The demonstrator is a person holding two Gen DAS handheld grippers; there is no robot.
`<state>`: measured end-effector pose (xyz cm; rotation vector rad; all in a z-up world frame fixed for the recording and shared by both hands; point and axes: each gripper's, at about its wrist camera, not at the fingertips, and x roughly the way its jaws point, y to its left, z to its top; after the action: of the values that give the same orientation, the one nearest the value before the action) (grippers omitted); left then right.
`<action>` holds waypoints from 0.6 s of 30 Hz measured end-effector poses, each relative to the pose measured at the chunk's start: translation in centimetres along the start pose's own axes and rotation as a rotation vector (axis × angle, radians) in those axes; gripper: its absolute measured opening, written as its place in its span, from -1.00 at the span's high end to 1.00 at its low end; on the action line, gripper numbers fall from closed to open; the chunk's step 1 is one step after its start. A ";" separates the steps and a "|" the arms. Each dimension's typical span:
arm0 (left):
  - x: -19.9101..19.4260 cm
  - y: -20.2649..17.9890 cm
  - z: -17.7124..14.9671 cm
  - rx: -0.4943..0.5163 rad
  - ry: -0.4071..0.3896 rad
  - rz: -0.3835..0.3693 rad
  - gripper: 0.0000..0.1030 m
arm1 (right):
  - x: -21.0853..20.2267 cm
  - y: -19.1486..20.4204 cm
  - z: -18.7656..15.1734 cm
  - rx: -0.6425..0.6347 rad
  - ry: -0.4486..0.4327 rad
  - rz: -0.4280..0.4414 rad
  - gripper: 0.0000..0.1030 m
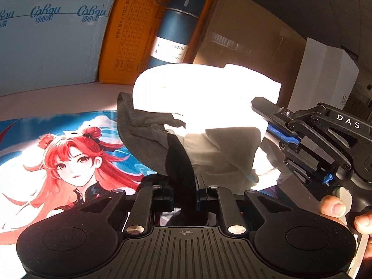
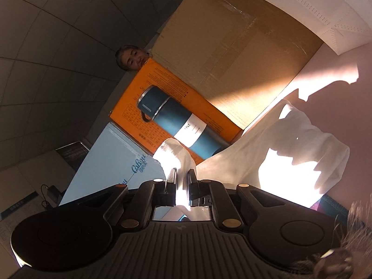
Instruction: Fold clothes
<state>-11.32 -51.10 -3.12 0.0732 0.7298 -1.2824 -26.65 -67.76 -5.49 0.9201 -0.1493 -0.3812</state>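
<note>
Two hand-held grippers lift a small bundle of clothing above a table. In the left wrist view the left gripper (image 1: 195, 186) has its jaws drawn almost together on a strip of black cloth (image 1: 179, 162), which rises from the jaws toward 12 o'clock and spreads into a dark grey panel at 10 o'clock. Behind and above that panel a white garment (image 1: 204, 97) billows, overexposed by sunlight, filling the centre of the view from 11 to 1 o'clock. The right gripper (image 1: 267, 121) enters from 3 o'clock, its fingers pointing toward 9 o'clock into the white fabric; a person's hand (image 1: 341, 211) holds its handle at 4 o'clock. In the right wrist view the same gripper has its jaws pressed on a narrow white fold, apparently a sleeve or cuff end, which runs from the jaws toward 11 o'clock, while the body of the garment hangs away toward 2 o'clock. The governing relation is that the held cloth stretches between the two tools, its long axis running roughly from the left jaws at 6 o'clock up and across to the right jaws at 3 o'clock; each tool grips one end, so neither is nearer. Whether black and white are one garment or two cannot be told. An anime-print mat (image 1: 69, 158) lies below at 8 o'clock; a blue bottle (image 1: 176, 28) stands against an orange box (image 1: 130, 23) at 12 o'clock.
</note>
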 end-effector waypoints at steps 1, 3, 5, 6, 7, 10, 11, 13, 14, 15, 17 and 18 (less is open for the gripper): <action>-0.3 0.3 0.0 -0.009 -0.006 -0.008 0.75 | -0.2 0.0 0.0 0.002 -0.009 0.008 0.84; -1.6 1.3 0.0 -0.028 -0.021 -0.018 0.75 | -0.7 0.1 0.2 0.008 -0.034 0.029 0.85; -3.0 2.3 0.1 -0.047 -0.037 -0.028 0.76 | -1.1 0.4 0.3 0.002 -0.063 0.041 0.85; -3.6 2.9 0.0 -0.055 -0.043 -0.028 0.76 | -1.1 0.9 0.2 -0.011 -0.070 0.029 0.85; -4.2 3.4 0.0 -0.062 -0.047 -0.026 0.76 | -1.2 1.5 0.1 -0.023 -0.073 0.014 0.85; -6.5 5.6 -0.2 -0.083 -0.063 -0.015 0.76 | -1.5 3.5 -0.3 -0.047 -0.087 0.005 0.85; -7.3 6.3 -0.2 -0.096 -0.069 -0.016 0.76 | -1.7 4.2 -0.4 -0.046 -0.098 0.014 0.85; -9.4 7.8 -0.4 -0.113 -0.097 -0.003 0.76 | -2.1 5.4 -0.5 -0.013 -0.119 0.020 0.85; -10.4 8.5 -0.5 -0.121 -0.113 0.005 0.76 | -2.3 5.8 -0.4 0.008 -0.129 0.020 0.85; -11.5 9.2 -0.6 -0.129 -0.128 0.013 0.76 | -2.5 6.3 -0.4 0.017 -0.140 0.016 0.85; -13.6 10.7 -0.7 -0.144 -0.160 0.028 0.76 | -3.1 7.2 -0.4 0.013 -0.171 -0.005 0.85; -14.7 11.4 -0.8 -0.152 -0.176 0.036 0.76 | -3.5 7.7 -0.5 0.011 -0.193 -0.024 0.86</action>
<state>-2.97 -34.78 0.15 -0.1474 0.6688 -1.1787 -27.74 -61.89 0.47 0.8960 -0.3173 -0.4917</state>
